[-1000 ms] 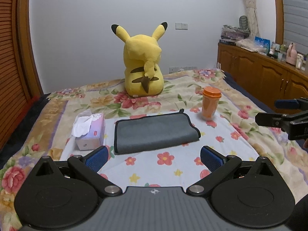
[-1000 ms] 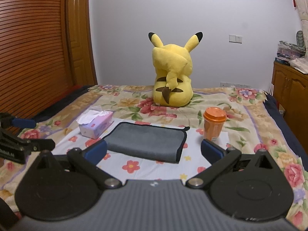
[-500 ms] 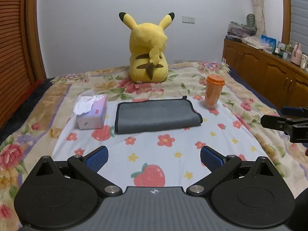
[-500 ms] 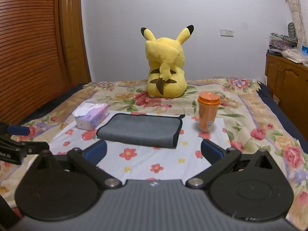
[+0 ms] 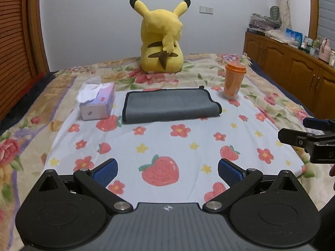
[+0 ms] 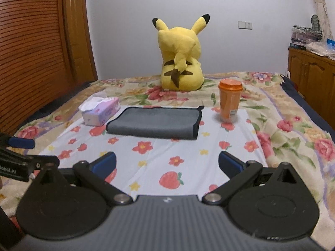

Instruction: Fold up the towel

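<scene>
Left wrist view: left hand-held gripper has its jaws wide apart, nothing between them, hanging over the near part of the bed, well short of the towel. Towel lies flat on the white sheet mid-bed, looks already folded at least once, rolled fold on its right end, black trim on the left. Tissue box sits just beside its left end, cup near its far right corner, plush behind, toward the far edge. Right hand-held gripper shows at the frame's right edge, also clear of the towel. Risks, as I judge them: going for the left end could nudge the box or snag a loose tissue; pinching too deep picks up the sheet along with the towel. Right wrist view: right hand-held gripper has jaws spread too, empty, over the sheet near the bed's front. Towel ahead, box touching or almost touching its left end, can't tell which. Cup stands upright close to the right end; a sweep while lifting that end would likely tip it. Grabbing only the top layer would undo the existing fold.
</scene>
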### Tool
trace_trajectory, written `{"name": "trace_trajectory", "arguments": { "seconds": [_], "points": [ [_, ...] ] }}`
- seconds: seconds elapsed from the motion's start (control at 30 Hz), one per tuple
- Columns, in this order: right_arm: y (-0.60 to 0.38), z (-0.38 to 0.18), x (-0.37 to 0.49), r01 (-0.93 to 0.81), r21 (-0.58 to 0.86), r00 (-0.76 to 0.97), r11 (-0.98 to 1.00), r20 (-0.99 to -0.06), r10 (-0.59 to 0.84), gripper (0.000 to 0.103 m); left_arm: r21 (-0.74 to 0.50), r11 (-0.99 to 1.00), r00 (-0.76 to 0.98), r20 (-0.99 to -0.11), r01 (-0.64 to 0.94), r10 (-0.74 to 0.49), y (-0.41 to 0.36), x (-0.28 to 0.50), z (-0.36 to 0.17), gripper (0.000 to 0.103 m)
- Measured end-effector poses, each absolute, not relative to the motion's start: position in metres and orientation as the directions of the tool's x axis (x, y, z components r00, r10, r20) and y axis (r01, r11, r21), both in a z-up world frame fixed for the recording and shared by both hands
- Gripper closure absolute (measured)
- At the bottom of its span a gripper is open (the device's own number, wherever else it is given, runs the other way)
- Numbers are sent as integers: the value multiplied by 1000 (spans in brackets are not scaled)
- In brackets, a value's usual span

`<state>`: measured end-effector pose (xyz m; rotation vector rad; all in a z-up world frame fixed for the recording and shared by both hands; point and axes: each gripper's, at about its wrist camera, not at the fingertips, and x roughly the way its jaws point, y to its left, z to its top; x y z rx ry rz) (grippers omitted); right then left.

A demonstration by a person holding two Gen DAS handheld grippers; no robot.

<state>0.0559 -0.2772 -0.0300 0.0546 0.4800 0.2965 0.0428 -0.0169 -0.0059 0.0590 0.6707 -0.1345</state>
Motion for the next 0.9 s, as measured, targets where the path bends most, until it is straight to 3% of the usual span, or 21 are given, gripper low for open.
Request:
{"name": "trace_trajectory", "arguments": {
  "seconds": [0.67, 0.9],
  "points": [
    [-277, -53, 60, -227, 98, 847, 969, -470, 246, 0, 22, 994, 770, -634, 109, -71, -16, 47, -38, 0],
    [-277, -55, 59, -214, 91, 850, 973, -473, 231, 0, 30, 996, 800, -598, 83, -48, -13, 46, -34, 0]
  ]
}}
